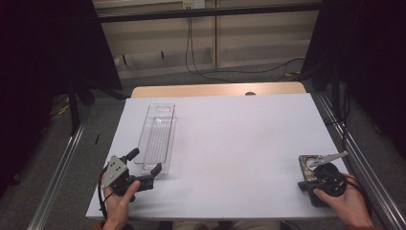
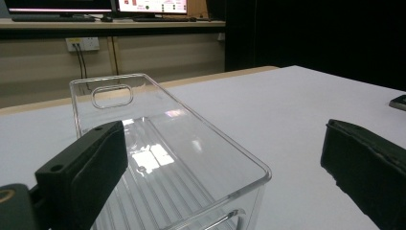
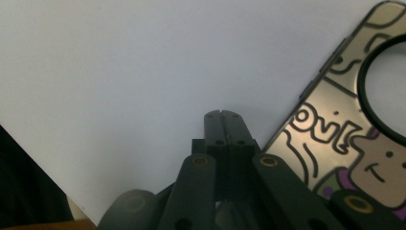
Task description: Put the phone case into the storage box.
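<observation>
- A clear plastic bin, long and narrow, lies on the left part of the white table, its length running away from the person. It has ribs along its floor and a handle slot in its far end wall, and nothing is seen inside it.
- In the left gripper view the clear plastic bin sits between the two black jaws, its near end closest to the camera; the jaws stand on either side of that near end, with no contact that can be made out.
- The left gripper is held by the left hand at the table's near left, jaws spread wide and pointing at the bin's near end.
- The right gripper is in the right hand at the table's near right, well apart from the bin. In the right gripper view its jaws are pressed together with nothing between them.
- A phone case printed with cartoon drawings lies flat just beside the right gripper's closed jaws; in the high view it lies at the table's right edge.
</observation>
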Tool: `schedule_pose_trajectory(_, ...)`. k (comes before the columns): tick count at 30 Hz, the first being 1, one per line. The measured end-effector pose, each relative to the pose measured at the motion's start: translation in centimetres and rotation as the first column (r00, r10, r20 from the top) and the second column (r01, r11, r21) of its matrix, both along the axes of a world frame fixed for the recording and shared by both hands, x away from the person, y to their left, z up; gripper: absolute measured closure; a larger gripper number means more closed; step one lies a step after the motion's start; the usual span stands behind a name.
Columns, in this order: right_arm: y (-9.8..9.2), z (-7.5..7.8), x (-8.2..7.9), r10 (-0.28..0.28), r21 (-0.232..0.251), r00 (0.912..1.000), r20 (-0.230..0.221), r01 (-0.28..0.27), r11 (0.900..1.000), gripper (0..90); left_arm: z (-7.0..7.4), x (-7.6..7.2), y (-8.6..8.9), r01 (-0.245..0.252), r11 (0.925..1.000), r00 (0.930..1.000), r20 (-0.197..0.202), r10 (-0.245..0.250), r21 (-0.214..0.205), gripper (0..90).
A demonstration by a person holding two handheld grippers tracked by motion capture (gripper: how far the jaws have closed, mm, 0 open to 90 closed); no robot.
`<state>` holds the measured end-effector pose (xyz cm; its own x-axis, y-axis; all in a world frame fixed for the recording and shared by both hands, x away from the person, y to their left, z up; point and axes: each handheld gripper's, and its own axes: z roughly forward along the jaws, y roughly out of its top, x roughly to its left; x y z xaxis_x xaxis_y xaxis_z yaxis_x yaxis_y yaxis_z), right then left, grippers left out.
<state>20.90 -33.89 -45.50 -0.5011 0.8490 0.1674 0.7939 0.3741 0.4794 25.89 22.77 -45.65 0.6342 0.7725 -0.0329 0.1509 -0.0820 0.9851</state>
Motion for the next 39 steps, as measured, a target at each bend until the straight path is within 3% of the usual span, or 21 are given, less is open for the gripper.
schedule_pose_trajectory(3,0.2,0.4,0.0,0.004,-0.022,1.0,0.008,-0.004,0.9997,79.0,0.0,0.0,0.1,0.003,1.0,1.0,0.005,-0.003,0.004,2.3)
schedule_pose_trajectory(6,0.3,0.8,0.0,-0.026,0.011,0.9992,0.032,0.026,0.9996,67.6,0.1,0.0,0.1,0.0,1.0,1.0,0.007,0.0,0.001,2.2)
schedule_pose_trajectory(7,0.2,0.8,0.1,-0.009,0.022,0.999,0.044,0.008,0.9997,63.3,0.1,0.0,0.1,0.0,1.0,1.0,0.006,0.0,0.0,2.2)
schedule_pose_trajectory(9,0.2,0.9,0.1,-0.035,0.022,0.9966,0.075,0.034,0.9992,49.0,0.0,0.0,0.1,0.001,1.0,1.0,0.006,-0.001,0.0,2.3)
schedule_pose_trajectory(15,0.4,1.2,0.3,-0.088,0.004,0.991,0.101,0.088,0.9961,13.9,0.0,0.0,0.1,0.003,1.0,1.0,0.006,-0.003,0.003,2.2)
schedule_pose_trajectory(22,0.6,1.0,0.6,-0.082,-0.009,0.9917,0.099,0.083,0.9965,7.3,0.1,-0.1,0.2,-0.006,1.0,1.0,0.006,0.006,-0.004,2.2)
schedule_pose_trajectory(25,0.3,1.4,0.6,-0.109,-0.011,0.9885,0.105,0.11,0.9938,6.5,0.2,-0.1,0.2,-0.001,1.0,1.0,0.009,0.001,-0.006,2.2)
schedule_pose_trajectory(27,-0.1,1.5,0.5,-0.131,-0.025,0.9863,0.1,0.134,0.9906,7.0,0.2,-0.2,0.2,0.0,1.0,0.9999,0.011,0.0,-0.003,2.2)
schedule_pose_trajectory(28,-0.3,1.7,0.5,-0.145,-0.029,0.9869,0.071,0.147,0.9887,6.1,0.2,-0.2,0.1,0.002,1.0,0.9999,0.01,-0.002,-0.009,2.2)
schedule_pose_trajectory(33,-1.1,1.6,0.3,-0.175,-0.044,0.9829,0.059,0.177,0.9832,6.0,0.2,-0.2,0.2,-0.005,0.9999,0.9999,0.009,0.005,-0.014,2.2)
schedule_pose_trajectory(39,-1.9,1.3,0.4,-0.222,-0.106,0.9739,0.047,0.226,0.9684,5.6,0.1,-0.2,0.0,-0.009,0.9998,1.0,0.003,0.009,-0.02,2.2)
